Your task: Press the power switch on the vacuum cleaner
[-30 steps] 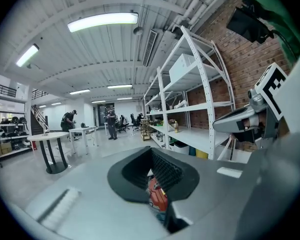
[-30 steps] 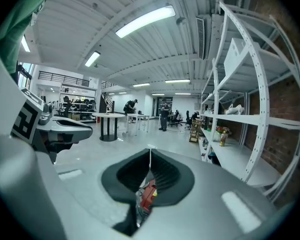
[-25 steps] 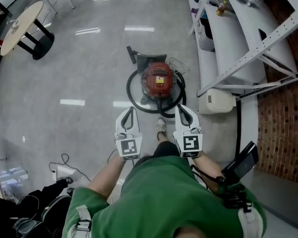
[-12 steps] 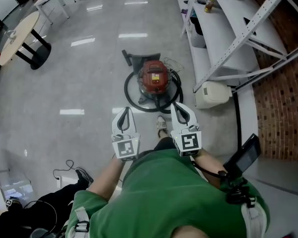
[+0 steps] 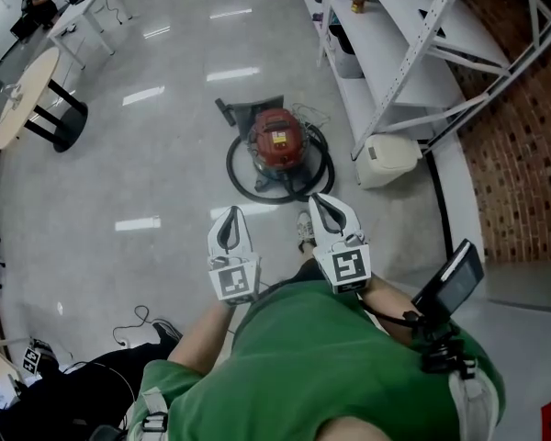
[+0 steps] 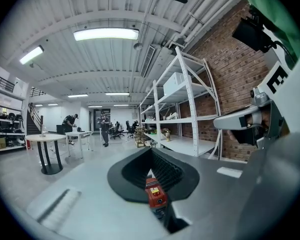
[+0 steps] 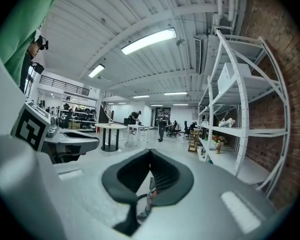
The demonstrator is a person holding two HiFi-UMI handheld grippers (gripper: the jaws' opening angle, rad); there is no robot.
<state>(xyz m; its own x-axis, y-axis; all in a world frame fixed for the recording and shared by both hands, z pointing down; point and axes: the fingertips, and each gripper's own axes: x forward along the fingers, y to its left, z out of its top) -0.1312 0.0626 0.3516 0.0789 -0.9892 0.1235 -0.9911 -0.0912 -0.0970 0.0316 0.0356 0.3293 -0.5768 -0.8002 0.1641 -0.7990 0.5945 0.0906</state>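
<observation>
The left gripper (image 5: 234, 212) and the right gripper (image 5: 318, 198) are held side by side. Each has its jaws closed tip to tip, with nothing pinched between them. Just beyond and between the two sets of tips is the person's shoe (image 5: 303, 231). Past it, ahead of both jaw pairs and touching neither, the red vacuum cleaner (image 5: 278, 140) stands on the grey floor (image 5: 138, 173) with its black hose (image 5: 235, 178) looped around it. To the right of the jaws' line sits a white box (image 5: 387, 158) under the shelving rack (image 5: 386, 39). Far off to the left is a round table (image 5: 26, 83).
</observation>
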